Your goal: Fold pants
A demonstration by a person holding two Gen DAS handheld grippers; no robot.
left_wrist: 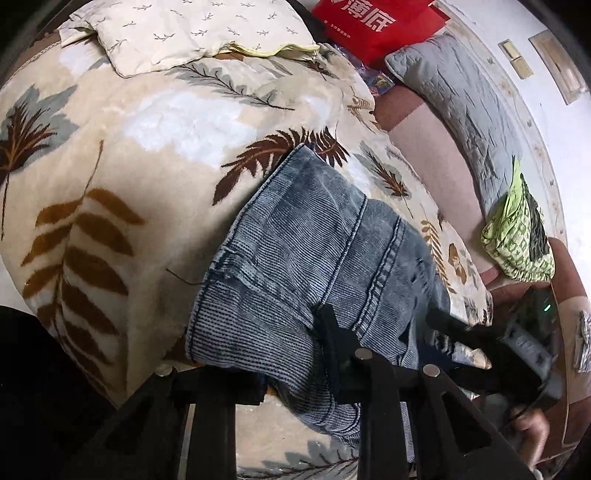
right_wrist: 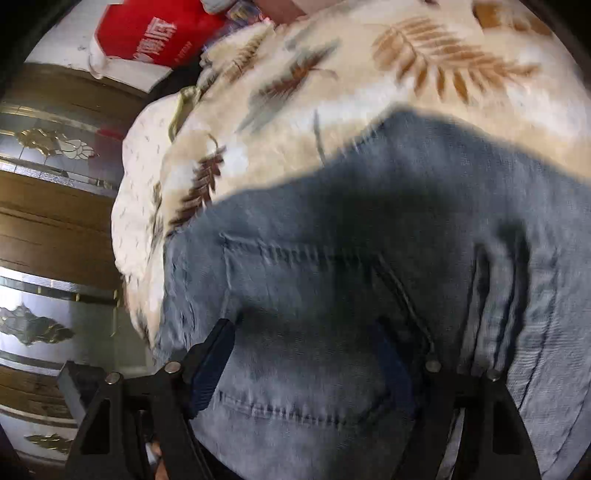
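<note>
Lying: the pants rest on a soft blanket on the bed, near its edge.
Pants color: faded blue-gray, lighter in some spots and darker in others.
Pants cloth: it has thin ribbed lines all over, like tiny stripes.
Pants seams: thick double stitch lines run down the cloth, and a pocket shape with stitching shows in the right wrist view.
Pants shape: bunched and folded over, with a hem edge at the left and layers on top of each other.
Left tongs: one finger lies on top of the pants and a fold of blue cloth sits between the two fingers, so they look to be pinching the pants.
Right tongs: spread wide, one finger at the left edge of the pants, the other side mostly hidden by cloth. This picture is blurry.
Blanket: cream with brown, orange and gray leaves.
Pillow: pale with tiny twig prints, at the far end of the bed.
Red bag: it has white letters and sits past the pillow.
Gray quilted cushion: along the wall side.
Green patterned bag: beside the gray cushion, well apart from the pants.
</note>
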